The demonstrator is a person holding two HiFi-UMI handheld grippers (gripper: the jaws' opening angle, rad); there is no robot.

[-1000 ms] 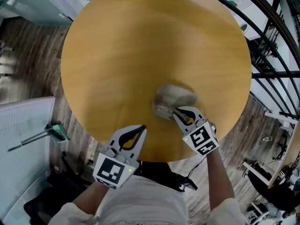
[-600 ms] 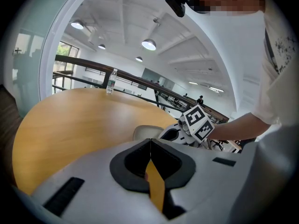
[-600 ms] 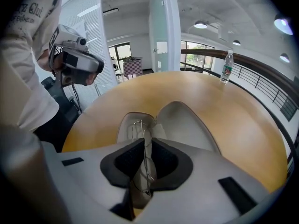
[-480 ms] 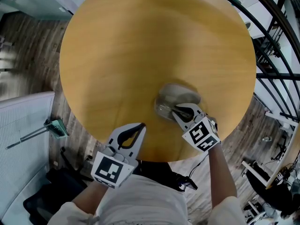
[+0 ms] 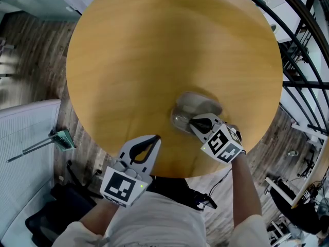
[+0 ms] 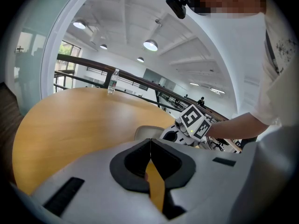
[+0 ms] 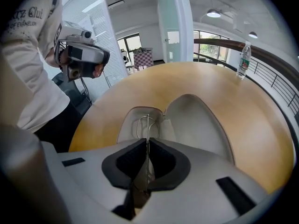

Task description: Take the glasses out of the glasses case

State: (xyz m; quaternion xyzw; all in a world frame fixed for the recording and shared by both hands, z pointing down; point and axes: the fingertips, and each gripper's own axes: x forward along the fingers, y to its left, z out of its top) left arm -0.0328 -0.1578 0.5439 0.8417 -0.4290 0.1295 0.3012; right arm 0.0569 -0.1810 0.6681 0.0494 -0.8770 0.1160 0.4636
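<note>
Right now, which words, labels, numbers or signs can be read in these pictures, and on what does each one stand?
"tz Clu": part of a printed line on the person's shirt, cut off; the line below is too blurred.
Label on the bottle: too small to read.
The marker cubes on the left gripper and right gripper: black-and-white patterns, no letters.
No text seen on the glasses case or the glasses.

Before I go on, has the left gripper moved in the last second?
No. The left gripper sits at the same spot over the table's near edge, jaws shut.
</note>
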